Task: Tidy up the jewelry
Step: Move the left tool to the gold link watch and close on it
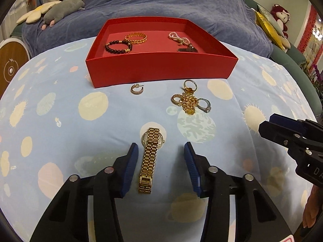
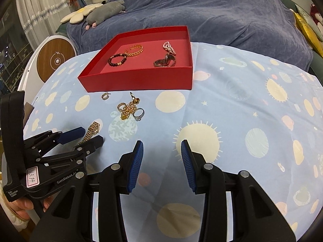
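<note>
Left wrist view, left tongs [image 1: 161,147] spread astride gold watch [image 1: 149,157], red tray [image 1: 161,68] beyond

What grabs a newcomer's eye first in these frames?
The bright red shallow cardboard box at the far side of the blue planet-print cloth, with bracelets lying inside it. Next, the gold metal-link wristwatch stretched flat between the open jaws of the left gripper. Beyond it, just short of the box, a tangled pile of gold chain and rings.
</note>
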`<state>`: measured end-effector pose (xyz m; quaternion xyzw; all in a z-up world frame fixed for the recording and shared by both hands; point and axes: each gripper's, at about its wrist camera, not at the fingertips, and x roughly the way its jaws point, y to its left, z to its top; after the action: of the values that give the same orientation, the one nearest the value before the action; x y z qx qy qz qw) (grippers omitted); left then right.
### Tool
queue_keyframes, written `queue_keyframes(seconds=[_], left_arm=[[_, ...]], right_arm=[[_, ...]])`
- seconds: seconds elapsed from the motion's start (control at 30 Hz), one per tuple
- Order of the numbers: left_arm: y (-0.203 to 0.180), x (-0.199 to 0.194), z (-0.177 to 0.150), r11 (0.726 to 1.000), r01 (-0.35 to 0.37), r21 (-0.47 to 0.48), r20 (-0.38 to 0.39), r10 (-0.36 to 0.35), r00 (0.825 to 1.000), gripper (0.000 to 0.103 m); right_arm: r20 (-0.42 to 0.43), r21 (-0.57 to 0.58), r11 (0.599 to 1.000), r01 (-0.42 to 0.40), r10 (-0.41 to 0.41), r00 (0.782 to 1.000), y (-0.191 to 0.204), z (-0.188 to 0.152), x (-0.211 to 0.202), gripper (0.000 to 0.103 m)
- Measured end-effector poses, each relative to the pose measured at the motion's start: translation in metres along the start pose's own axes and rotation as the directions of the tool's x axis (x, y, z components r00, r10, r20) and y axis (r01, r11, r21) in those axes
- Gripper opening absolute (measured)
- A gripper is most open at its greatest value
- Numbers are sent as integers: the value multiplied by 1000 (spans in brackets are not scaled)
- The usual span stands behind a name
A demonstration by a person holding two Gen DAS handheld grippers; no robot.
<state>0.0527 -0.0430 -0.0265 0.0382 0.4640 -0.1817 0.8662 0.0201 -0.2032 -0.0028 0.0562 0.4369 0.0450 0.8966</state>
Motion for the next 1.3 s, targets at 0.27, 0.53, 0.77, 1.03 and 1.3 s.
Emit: queue_keyframes(seconds=[0.27, 0.53, 0.77, 1.03, 1.3], left_arm=[[1, -1, 1, 999, 34, -6, -12, -34, 999, 9], [14, -17, 9, 998, 63, -28, 20, -62, 998, 9], [33, -22, 11, 997, 50, -57, 28, -48, 998, 9], [52, -28, 10, 995, 40, -87, 36, -37, 999, 9], [58, -33, 9, 995, 40, -92, 45, -36, 998, 9]], right_arm=[[-4, -22, 1000, -4, 3, 1000, 10, 6, 9, 37], [8, -44, 999, -23, 23, 1000, 20, 22, 24, 37], [18, -56, 997, -59, 60, 998, 29, 40, 39, 32], [-3, -32, 996, -83, 83, 997, 32, 54, 62, 24], [7, -67, 996, -64, 65, 998, 43, 61, 73, 23]])
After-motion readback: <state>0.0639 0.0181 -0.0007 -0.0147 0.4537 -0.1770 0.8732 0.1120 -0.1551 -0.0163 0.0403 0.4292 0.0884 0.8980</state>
